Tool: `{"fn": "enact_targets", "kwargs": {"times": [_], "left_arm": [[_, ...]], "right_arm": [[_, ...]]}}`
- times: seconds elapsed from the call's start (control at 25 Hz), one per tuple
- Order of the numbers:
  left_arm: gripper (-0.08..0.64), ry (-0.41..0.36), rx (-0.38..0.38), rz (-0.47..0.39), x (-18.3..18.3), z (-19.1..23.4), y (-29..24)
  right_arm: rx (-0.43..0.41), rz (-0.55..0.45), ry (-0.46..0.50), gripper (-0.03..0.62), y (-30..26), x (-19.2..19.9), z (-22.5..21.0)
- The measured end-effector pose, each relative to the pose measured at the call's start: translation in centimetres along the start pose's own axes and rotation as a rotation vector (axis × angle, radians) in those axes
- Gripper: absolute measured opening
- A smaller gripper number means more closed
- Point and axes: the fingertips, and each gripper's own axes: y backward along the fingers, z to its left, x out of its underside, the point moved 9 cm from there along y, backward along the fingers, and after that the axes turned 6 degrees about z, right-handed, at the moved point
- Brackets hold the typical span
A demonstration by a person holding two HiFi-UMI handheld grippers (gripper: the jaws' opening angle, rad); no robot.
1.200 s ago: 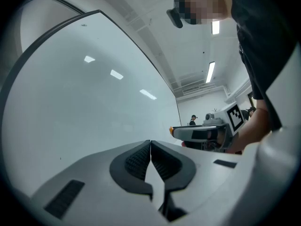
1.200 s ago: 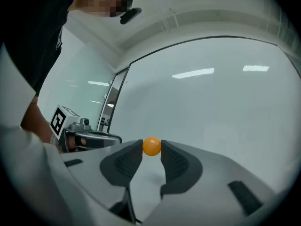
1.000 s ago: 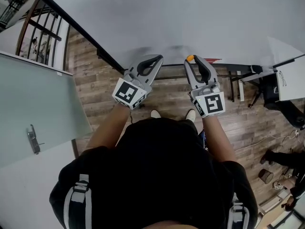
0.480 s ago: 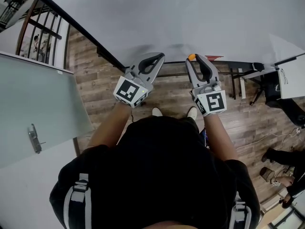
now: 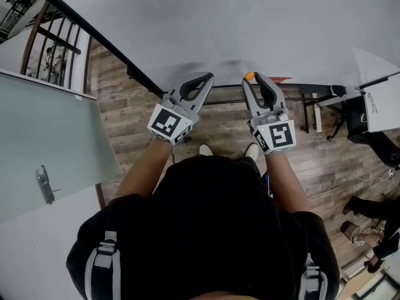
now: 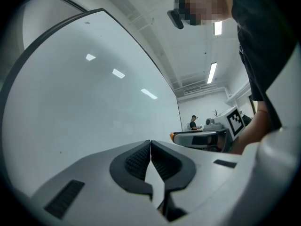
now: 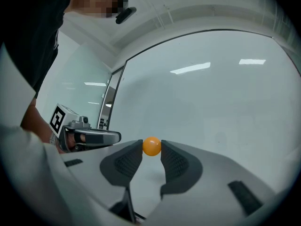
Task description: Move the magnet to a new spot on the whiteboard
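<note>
A small round orange magnet (image 7: 151, 146) sits between the tips of my right gripper (image 7: 151, 147), whose pads press on it from both sides. In the head view the magnet (image 5: 249, 76) shows at the tip of the right gripper (image 5: 256, 80), close to the whiteboard (image 5: 225, 24). My left gripper (image 5: 203, 79) is held beside it, pointing at the board, its jaws shut with nothing between them (image 6: 150, 145). The whiteboard (image 7: 216, 98) fills the view ahead of both grippers.
A black railing (image 5: 56, 36) and a glass panel (image 5: 50, 142) stand at the left. The board's stand (image 5: 312, 99), a desk edge (image 5: 378, 99) and floor clutter (image 5: 369, 217) lie at the right. Wooden floor (image 5: 125, 105) runs below. A person (image 6: 193, 122) stands far off.
</note>
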Motion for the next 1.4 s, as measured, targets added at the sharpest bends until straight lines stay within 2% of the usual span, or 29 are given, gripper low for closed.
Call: {"fn": "enact_targets", "kwargs": {"times": [0.76,1.16,1.4], "left_arm": [[0.006,0.024,-0.04,0.013,1.1,1.0,1.2],[0.006,0.038,-0.027,0.013,4.4,1.8,1.0],[0.006,0.05,-0.024,0.032,7.6,1.9,0.0]], "right_arm": [[-0.004,0.013,-0.023,0.12,-1.0,0.7,1.3],[0.042,0.06,-0.029,0.12,-3.2,4.2,2.1],[0.049,0.086,-0.039,0.12,-4.9,6.9,2.6]]}}
